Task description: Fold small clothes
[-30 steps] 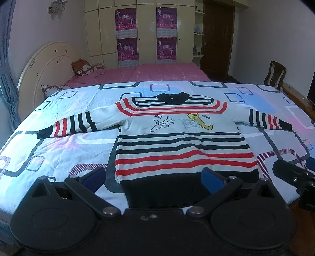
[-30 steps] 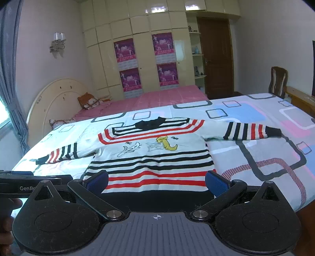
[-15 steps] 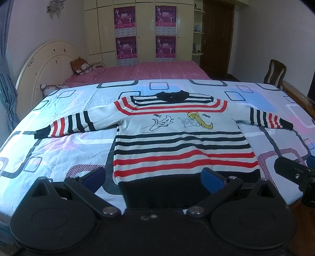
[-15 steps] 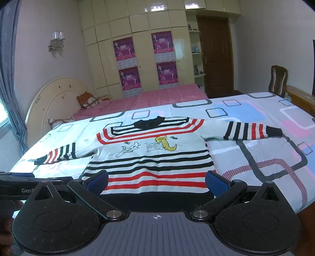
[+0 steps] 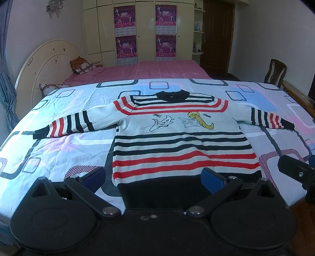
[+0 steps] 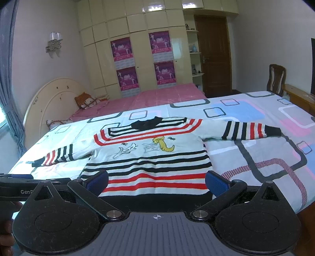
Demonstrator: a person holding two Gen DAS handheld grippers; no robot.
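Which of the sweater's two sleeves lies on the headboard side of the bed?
The left sleeve of the sweater: its dark cuff points toward the cream headboard. The right sleeve points toward the wooden chair.

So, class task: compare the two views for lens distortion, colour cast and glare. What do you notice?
Left wrist view: fisheye bends the bed edges, corners go dark, a bluish cast over a sharp sweater. Right wrist view: same bending, brighter and warmer, glare on the top wardrobe panels, dust specks on the right gripper.
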